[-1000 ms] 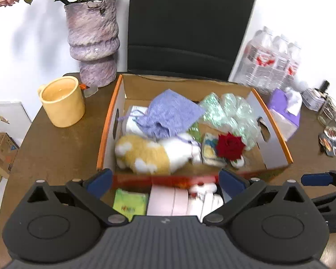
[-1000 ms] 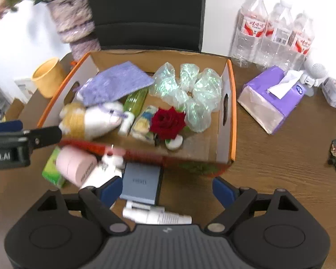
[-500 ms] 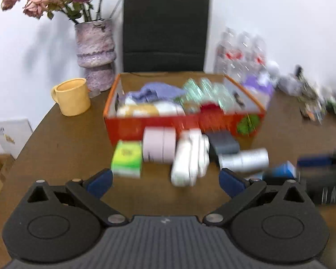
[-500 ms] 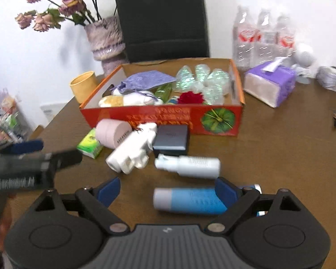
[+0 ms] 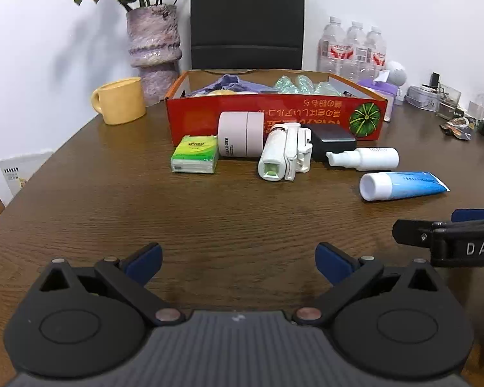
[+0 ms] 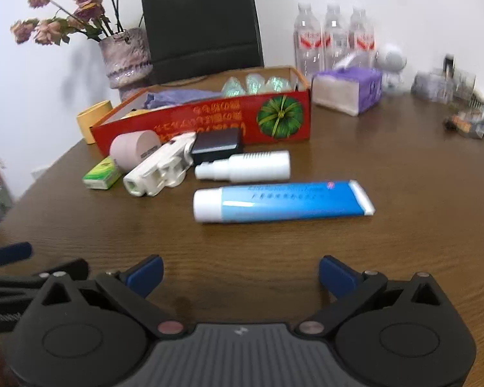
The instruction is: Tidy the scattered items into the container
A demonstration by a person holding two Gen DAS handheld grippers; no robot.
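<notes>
A red cardboard box (image 5: 274, 116) (image 6: 209, 119) stands on the brown table with cloth and green wrappers inside. In front of it lie a green packet (image 5: 195, 158) (image 6: 101, 174), a pink jar (image 5: 240, 133) (image 6: 134, 150), a white gadget (image 5: 284, 156) (image 6: 159, 172), a black block (image 5: 334, 142) (image 6: 217, 145), a white pump bottle (image 5: 364, 158) (image 6: 245, 171) and a blue tube (image 5: 403, 185) (image 6: 284, 201). My left gripper (image 5: 238, 261) hangs open well short of them. My right gripper (image 6: 240, 274) is empty, its jaws opening, short of the blue tube.
A yellow mug (image 5: 121, 100) and a vase of dried roses (image 5: 153, 51) stand left of the box. A black chair back (image 5: 247, 19), water bottles (image 5: 351, 48), a purple tissue pack (image 6: 347, 92) and small clutter (image 5: 451, 113) lie behind and right.
Both grippers have drawn back and down from over the box toward the near table. The scattered items have come into full view, and the right gripper's jaws have spread a little wider.
</notes>
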